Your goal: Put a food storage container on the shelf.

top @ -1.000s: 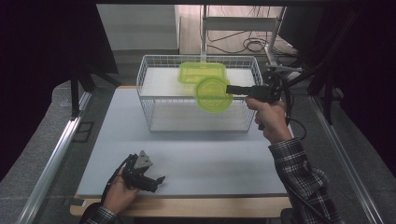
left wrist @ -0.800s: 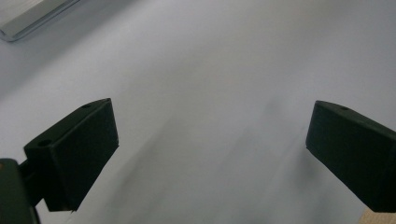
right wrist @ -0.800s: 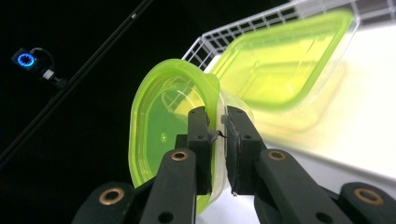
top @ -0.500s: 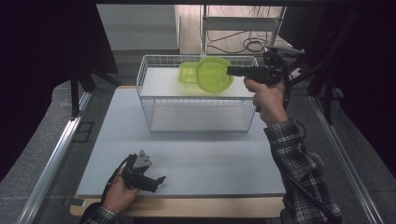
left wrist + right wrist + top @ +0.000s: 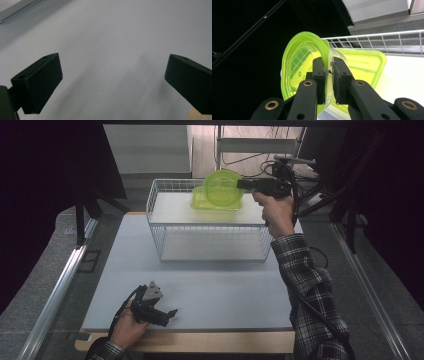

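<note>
Pinching the green bowl's (image 5: 302, 72) rim, the right hand-held gripper (image 5: 328, 72) holds it upright.

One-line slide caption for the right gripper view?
Right tool clamps the rim of a round green bowl, held on edge above a green container in the wire basket.

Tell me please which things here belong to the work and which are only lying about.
Belonging to the work:
- right tongs, shut on the round green lid
- square green container
- wire basket

Lying about:
- left tongs, open above the table
- cables on the floor
</note>
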Motion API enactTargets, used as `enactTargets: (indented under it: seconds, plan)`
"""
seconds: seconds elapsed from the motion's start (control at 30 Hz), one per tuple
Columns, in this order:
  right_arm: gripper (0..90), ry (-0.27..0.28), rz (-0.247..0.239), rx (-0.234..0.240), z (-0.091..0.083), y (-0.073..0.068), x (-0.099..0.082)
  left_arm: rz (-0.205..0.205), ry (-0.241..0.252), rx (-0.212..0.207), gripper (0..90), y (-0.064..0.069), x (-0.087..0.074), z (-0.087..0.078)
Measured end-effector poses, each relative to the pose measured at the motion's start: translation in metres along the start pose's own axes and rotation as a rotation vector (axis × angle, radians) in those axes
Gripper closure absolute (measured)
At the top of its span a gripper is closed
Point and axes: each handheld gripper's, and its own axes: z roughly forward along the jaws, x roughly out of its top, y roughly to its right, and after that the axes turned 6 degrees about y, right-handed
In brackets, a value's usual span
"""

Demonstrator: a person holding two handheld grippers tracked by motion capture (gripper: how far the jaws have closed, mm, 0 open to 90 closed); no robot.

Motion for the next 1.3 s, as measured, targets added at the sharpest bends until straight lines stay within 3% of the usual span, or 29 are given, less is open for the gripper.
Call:
enactTargets:
  seconds: [0.3,0.53,0.7,0.97,1.3]
  plan:
    - [81.2,-0.011,-0.006,-0.038,0.021,-0.001,0.004,0.002,-0.009,-0.004,1.4,0.001,0.000,0.001]
    - [80.6,-0.018,0.025,-0.064,0.027,-0.001,0.007,0.007,-0.011,-0.002,1.4,0.001,-0.001,0.001]
    - [78.5,-0.031,-0.038,-0.131,0.031,-0.008,0.009,0.012,-0.016,-0.002,1.4,0.001,-0.001,0.001]
    - [73.7,-0.029,-0.081,-0.206,0.037,-0.007,0.012,0.016,-0.020,-0.002,1.5,0.002,-0.001,0.002]
    - [69.7,-0.031,-0.094,-0.220,0.044,-0.003,0.012,0.016,-0.022,-0.003,1.5,0.001,-0.001,0.002]
